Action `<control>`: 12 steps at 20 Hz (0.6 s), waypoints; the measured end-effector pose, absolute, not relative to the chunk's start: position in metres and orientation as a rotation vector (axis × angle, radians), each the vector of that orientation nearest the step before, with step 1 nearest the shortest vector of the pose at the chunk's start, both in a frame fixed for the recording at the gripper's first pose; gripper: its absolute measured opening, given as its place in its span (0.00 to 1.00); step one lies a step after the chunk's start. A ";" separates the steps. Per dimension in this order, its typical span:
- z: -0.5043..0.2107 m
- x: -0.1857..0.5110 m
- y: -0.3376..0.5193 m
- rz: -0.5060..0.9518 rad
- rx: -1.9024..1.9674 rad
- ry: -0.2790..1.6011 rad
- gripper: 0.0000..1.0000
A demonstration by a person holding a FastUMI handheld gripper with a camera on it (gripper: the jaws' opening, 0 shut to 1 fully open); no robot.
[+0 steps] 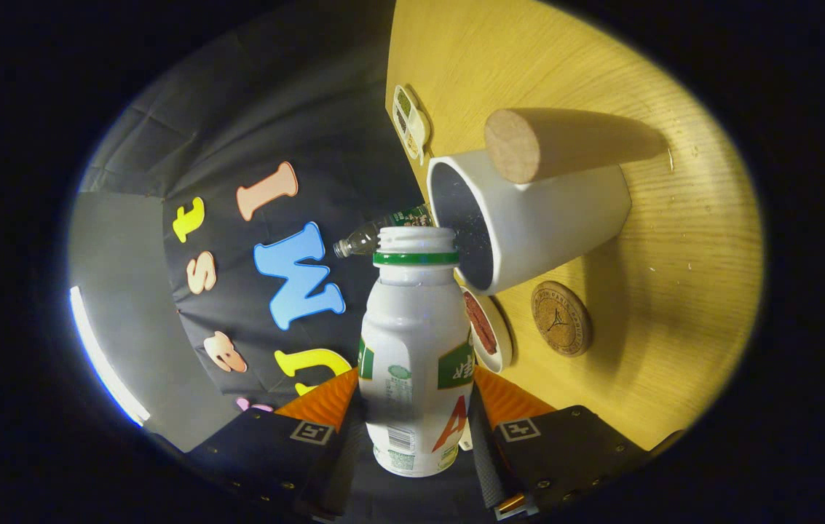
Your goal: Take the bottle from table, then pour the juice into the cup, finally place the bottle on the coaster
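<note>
Surface (674, 291): one, light wood grain, seen rolled so that it stands at about 3 o'clock of the bottle; a few small pale specks on it near the cup's base. Booth wall: one black cloth, at 9 to 11 o'clock of the bottle, with a grey panel and a bright light strip (103, 356) beyond it at 8 o'clock. Cup (558, 211): one, white outside, dark inside, its open mouth facing the bottle's neck, at roughly 2 o'clock of the bottle; bottle rim and cup rim are just beside each other, contact not resolvable. Wooden cylinder (565, 142): one, round end toward the camera, at 12 o'clock of the cup and overlapping its upper wall in this view. Bottle (416, 349): one, white body, green ring under an uncapped threaded neck, printed label; it sits between the two fingers of the hand-held gripper (416, 437), which is clenched on the lower body, one finger pressing each side. No liquid stream visible at the mouth. Coaster (561, 318): one, round, cork-coloured with a dark stamped mark, lying on the surface at 5 o'clock of the cup, apart from the bottle. Small round dish (488, 331): one, white rim, reddish inside, between bottle and coaster. Clear plastic bottle (379, 233): one, partly hidden behind the white bottle's neck. Small packet (410, 120): one, at the surface's edge, 11 o'clock of the cup.
</note>
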State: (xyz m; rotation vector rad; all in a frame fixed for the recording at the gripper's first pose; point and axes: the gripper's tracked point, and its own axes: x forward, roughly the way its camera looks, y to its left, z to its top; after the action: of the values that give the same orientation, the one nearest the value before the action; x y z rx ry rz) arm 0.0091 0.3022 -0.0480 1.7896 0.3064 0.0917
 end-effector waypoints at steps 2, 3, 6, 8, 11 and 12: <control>-0.051 0.008 0.303 0.085 1.752 0.313 0.67; -0.052 0.008 0.304 0.084 1.742 0.314 0.67; -0.056 0.008 0.308 0.081 1.693 0.319 0.67; -0.059 0.008 0.311 0.077 1.615 0.326 0.67; -0.062 0.011 0.316 0.088 1.500 0.327 0.67; -0.062 0.011 0.316 0.090 1.476 0.318 0.67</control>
State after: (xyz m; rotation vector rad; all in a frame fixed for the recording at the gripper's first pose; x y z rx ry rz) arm 0.0110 0.3159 -0.0621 1.4762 0.3181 0.0897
